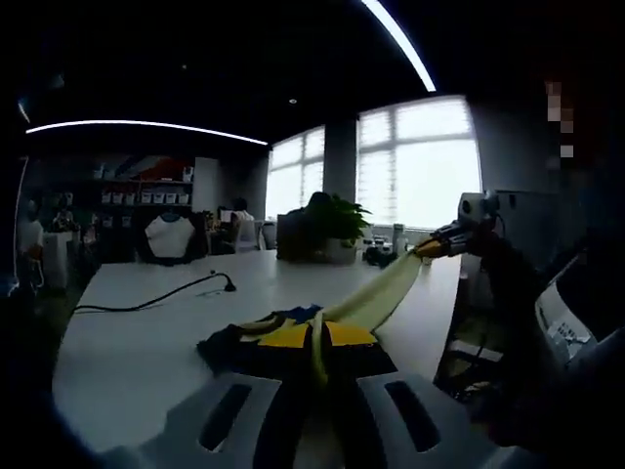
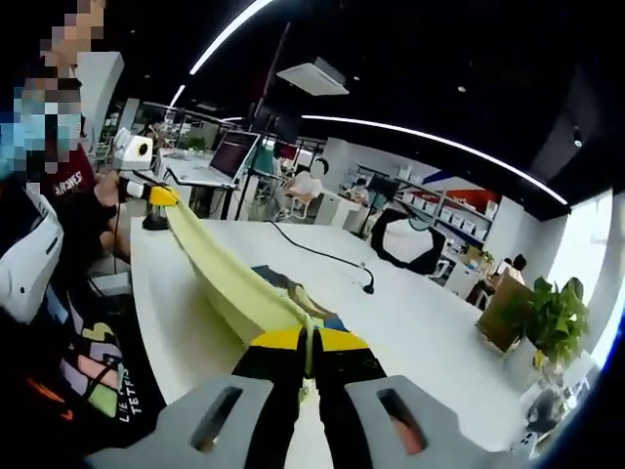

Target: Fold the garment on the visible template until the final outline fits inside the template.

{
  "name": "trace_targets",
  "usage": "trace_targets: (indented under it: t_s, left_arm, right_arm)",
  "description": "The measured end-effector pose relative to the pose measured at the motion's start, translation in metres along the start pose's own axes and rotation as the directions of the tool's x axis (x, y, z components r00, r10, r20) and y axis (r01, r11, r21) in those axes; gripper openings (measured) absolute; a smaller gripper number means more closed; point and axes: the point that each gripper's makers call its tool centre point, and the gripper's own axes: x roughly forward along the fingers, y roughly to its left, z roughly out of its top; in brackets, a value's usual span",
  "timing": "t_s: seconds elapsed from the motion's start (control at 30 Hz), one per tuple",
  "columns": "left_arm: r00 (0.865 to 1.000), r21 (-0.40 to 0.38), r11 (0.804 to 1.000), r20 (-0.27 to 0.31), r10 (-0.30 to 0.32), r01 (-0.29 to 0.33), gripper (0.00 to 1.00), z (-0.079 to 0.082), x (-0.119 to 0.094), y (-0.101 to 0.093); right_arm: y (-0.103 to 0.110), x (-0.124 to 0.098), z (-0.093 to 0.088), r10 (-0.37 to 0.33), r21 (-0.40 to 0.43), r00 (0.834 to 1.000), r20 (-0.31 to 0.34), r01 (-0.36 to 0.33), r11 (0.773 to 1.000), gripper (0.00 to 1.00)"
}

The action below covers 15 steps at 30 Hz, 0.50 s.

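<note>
Office space runs behind both views: shelves, a long ceiling light, bright windows, and a white table point(image 1: 146, 332) underneath it all. Starting from the left of the left gripper view, I see a black cable point(image 1: 156, 295) lying on the table, then the garment point(image 1: 293, 342), a dark piece with yellow and blue panels, heaped near the table's near edge. My left gripper point(image 1: 314, 376) is pressed together on a pale yellow strip of it. That strip stretches up and right, off the table, to the other gripper near the potted plant point(image 1: 337, 223).

In the right gripper view, the left gripper point(image 2: 161, 195) sits far left holding the strip's end, the garment point(image 2: 249, 293) spans taut between, and my right gripper point(image 2: 311, 363) is pinched on the fabric where black and yellow meet.

I judge the cloth light, soft and floppy (it sags readily unless pulled). I'd keep hold at the edges or corners. I can't make out any template on the table
</note>
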Motion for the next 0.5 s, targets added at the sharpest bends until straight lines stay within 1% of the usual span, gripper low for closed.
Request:
trace_targets:
  t_s: [0.23,0.33,0.5]
  left_arm:
    - [1.0,0.043,0.999,-0.015,0.004,-0.003,0.04,0.016,0.017,0.017]
    - [1.0,0.051,0.999,-0.022,0.009,-0.008,0.04,0.021,0.029,0.028]
    - [0.999,0.042,0.999,-0.034,0.029,-0.027,0.04,0.027,0.046,0.048]
  right_arm:
    - [-0.026,0.019,0.01,-0.044,-0.032,0.999,-0.011,0.044,0.999,0.0]
    - [-0.036,0.028,0.01,-0.059,-0.024,0.998,-0.015,0.059,0.998,0.0]
    - [-0.055,0.049,0.009,-0.075,0.0,0.997,-0.021,0.075,0.997,0.0]
